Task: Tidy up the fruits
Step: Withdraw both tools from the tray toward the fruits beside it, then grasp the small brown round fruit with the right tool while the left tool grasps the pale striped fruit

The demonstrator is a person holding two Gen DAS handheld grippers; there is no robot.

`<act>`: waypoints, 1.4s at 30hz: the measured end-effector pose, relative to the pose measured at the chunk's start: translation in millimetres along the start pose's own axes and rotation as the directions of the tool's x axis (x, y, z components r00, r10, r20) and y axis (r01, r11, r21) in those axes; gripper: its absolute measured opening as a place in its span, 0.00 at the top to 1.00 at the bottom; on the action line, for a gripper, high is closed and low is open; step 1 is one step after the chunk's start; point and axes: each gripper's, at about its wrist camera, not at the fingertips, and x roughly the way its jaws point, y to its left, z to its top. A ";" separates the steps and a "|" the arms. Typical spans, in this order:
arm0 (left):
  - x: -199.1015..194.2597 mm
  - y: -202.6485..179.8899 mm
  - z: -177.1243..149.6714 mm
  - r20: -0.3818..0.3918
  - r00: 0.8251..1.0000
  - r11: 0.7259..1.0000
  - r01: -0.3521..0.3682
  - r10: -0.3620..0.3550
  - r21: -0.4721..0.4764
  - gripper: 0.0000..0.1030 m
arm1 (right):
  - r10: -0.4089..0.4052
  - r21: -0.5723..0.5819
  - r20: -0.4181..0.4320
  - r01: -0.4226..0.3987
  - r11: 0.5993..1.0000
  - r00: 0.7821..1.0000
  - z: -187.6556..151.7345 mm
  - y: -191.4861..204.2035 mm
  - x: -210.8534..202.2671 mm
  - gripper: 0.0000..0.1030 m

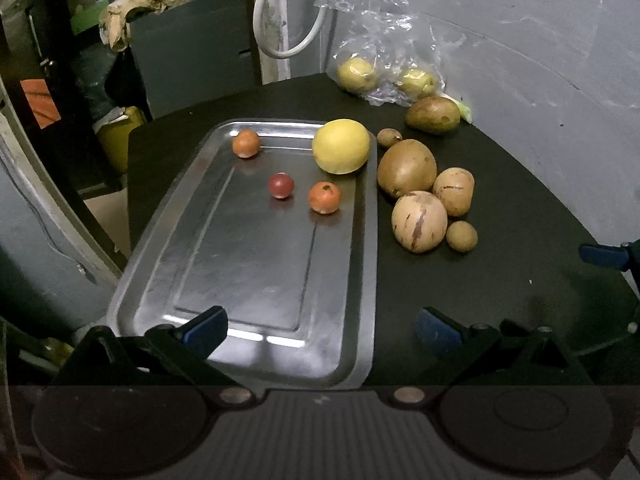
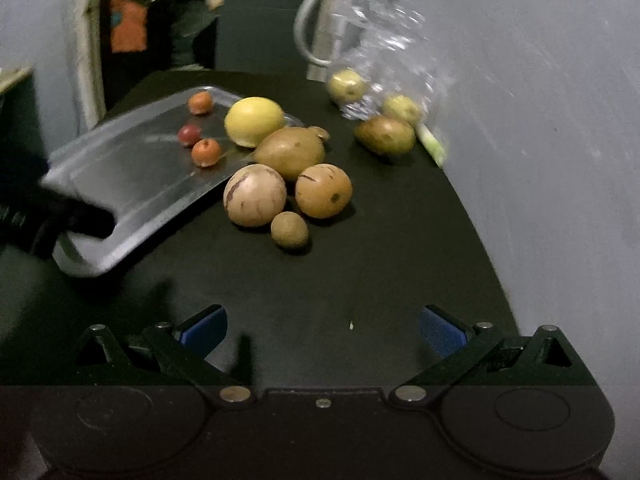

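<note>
round fruits point(image 1: 418, 221) beside steel tray point(image 1: 256, 280)

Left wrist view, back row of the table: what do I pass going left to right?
Small orange fruit on the tray → big yellow fruit → tiny brown fruit → green-brown fruit.
</note>
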 end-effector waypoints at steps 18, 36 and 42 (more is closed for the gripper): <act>41.1 -49.5 50.5 0.057 0.995 0.997 0.083 -0.083 -0.002 0.01 | 0.192 -0.101 0.103 -0.181 0.978 0.976 26.5 -22.7 40.6 0.32; 59.8 -56.6 59.2 0.028 0.990 0.990 0.137 -0.137 -0.014 0.32 | 0.262 -0.088 0.091 -0.254 0.963 0.961 29.4 -18.7 58.4 0.62; 64.5 -57.1 60.1 0.016 0.989 0.989 0.148 -0.148 -0.019 0.39 | 0.259 -0.092 0.095 -0.251 0.964 0.961 30.0 -18.5 62.8 0.70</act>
